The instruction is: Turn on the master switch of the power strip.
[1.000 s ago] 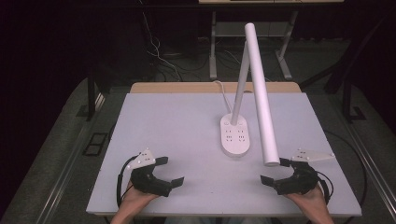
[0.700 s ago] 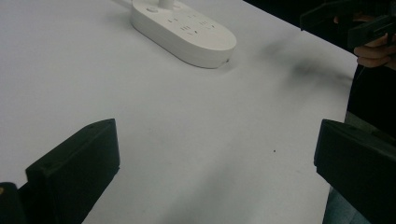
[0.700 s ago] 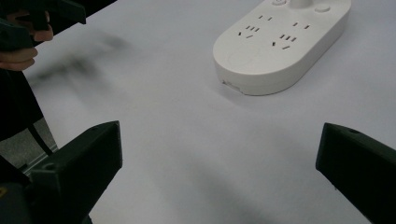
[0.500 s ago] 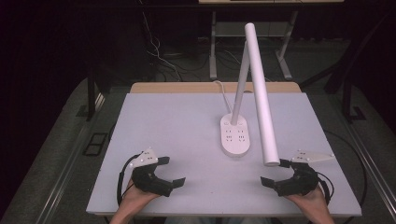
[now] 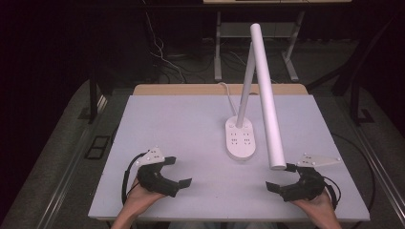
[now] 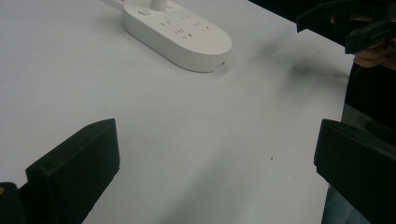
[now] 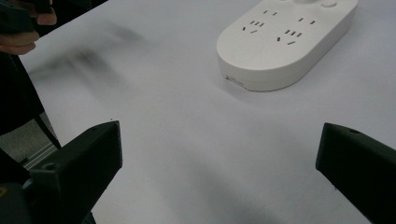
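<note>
Both grippers sit low at the near edge of the table, and both are spread wide with nothing between the jaws. The left gripper is at the near left, the right gripper at the near right, well apart from each other. Between them, a little farther back, stands the desk lamp: white oval base with sockets on top, stem leaning up, and the long white lamp head slanting down so its tip hangs just above the right gripper's far jaw. A white cord trails off the back. Bare tabletop lies between each gripper and the base.
</note>
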Tool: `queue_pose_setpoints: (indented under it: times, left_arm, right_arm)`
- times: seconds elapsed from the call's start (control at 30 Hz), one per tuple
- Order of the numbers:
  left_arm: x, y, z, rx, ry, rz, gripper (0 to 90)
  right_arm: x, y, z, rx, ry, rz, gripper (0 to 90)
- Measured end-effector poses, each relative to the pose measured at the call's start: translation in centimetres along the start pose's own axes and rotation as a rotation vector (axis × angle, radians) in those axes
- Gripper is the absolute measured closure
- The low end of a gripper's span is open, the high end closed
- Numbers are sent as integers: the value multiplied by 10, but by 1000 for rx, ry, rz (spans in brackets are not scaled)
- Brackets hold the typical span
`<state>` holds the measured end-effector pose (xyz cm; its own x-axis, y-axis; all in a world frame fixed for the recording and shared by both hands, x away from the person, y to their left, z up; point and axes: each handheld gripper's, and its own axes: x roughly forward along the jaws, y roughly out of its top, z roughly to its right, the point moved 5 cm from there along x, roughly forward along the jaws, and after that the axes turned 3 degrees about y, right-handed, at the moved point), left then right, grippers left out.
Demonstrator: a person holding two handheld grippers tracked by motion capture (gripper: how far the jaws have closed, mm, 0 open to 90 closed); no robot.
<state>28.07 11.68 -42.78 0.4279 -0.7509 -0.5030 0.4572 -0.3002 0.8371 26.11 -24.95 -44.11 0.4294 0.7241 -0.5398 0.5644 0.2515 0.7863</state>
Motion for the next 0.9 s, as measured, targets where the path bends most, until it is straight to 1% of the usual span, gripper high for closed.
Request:
queue_pose_setpoints:
  times: [0.17,0.5,0.57,0.9]
  left_arm:
    - [3,6,-1,4,-26,-25,0]
    - [7,18,-4,17,-30,-46,0]
    - [8,23,-4,22,-33,-52,0]
    - [14,35,-2,34,-41,-69,0]
  right_arm:
    - [0,0,0,-1,0,2,1]
    - [0,0,0,-1,-5,3,0]
    - [0,0,0,-1,-3,2,0]
    - [0,-1,1,-1,-5,2,0]
